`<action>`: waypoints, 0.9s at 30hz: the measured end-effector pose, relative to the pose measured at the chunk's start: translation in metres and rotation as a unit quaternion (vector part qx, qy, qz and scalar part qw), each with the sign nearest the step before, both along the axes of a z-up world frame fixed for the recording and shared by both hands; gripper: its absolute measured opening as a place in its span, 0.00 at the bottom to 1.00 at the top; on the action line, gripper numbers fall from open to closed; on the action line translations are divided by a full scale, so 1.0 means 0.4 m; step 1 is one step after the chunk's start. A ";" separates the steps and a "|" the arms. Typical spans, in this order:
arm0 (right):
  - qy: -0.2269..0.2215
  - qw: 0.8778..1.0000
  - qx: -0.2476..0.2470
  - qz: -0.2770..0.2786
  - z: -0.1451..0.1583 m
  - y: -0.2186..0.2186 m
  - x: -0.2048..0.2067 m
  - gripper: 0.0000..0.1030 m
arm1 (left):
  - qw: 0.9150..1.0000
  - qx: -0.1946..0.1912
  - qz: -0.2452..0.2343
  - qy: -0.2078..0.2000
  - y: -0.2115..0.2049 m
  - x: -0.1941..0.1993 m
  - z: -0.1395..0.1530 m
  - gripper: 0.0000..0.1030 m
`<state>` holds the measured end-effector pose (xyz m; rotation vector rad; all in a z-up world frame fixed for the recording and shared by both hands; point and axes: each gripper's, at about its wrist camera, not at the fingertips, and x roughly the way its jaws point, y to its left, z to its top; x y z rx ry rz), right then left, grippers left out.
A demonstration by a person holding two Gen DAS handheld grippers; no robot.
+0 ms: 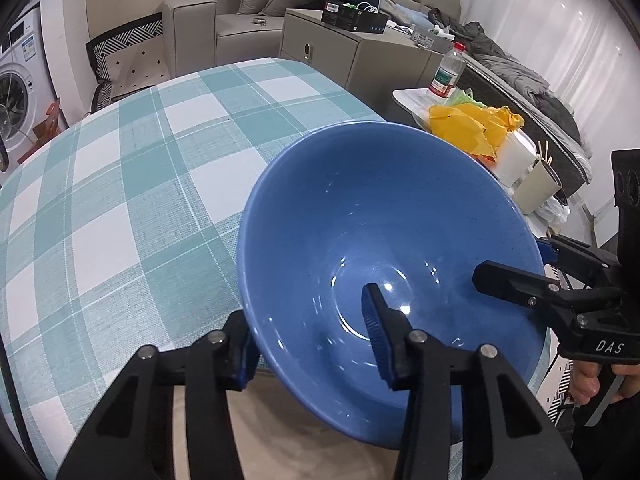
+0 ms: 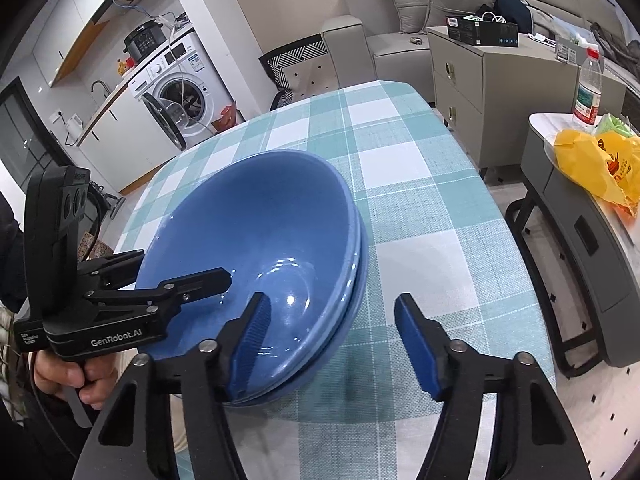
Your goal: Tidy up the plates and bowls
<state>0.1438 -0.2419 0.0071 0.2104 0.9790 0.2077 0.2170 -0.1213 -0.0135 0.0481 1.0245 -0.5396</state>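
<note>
I log two nested blue bowls (image 2: 264, 248) at the checked tabletop's (image 1: 120, 200) near edge, my left tool (image 1: 308, 340) straddling their rim with fingers apart, my right tool (image 2: 332, 344) likewise, neither visibly clamped.

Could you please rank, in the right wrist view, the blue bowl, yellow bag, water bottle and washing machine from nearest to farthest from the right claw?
From the right claw:
1. Blue bowl, at the claw, its rim between the fingers.
2. Yellow bag, on the side table, right.
3. Water bottle, behind the bag.
4. Washing machine, far left, across the room.
</note>
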 end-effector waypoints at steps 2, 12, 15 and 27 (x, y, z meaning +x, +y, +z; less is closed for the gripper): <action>-0.002 1.000 0.001 0.005 0.003 0.007 -0.001 0.55 | 1.000 0.000 0.001 0.000 0.002 0.000 -0.001 0.42; -0.007 1.000 -0.008 0.010 0.007 0.024 -0.005 0.45 | 1.000 0.000 0.004 -0.002 0.008 0.000 -0.002 0.38; -0.010 1.000 -0.012 0.009 0.008 0.025 -0.006 0.43 | 1.000 0.002 0.007 -0.004 0.010 0.000 -0.002 0.36; -0.017 1.000 -0.012 0.007 0.010 0.025 -0.011 0.43 | 1.000 0.004 0.011 -0.008 0.010 -0.003 -0.003 0.35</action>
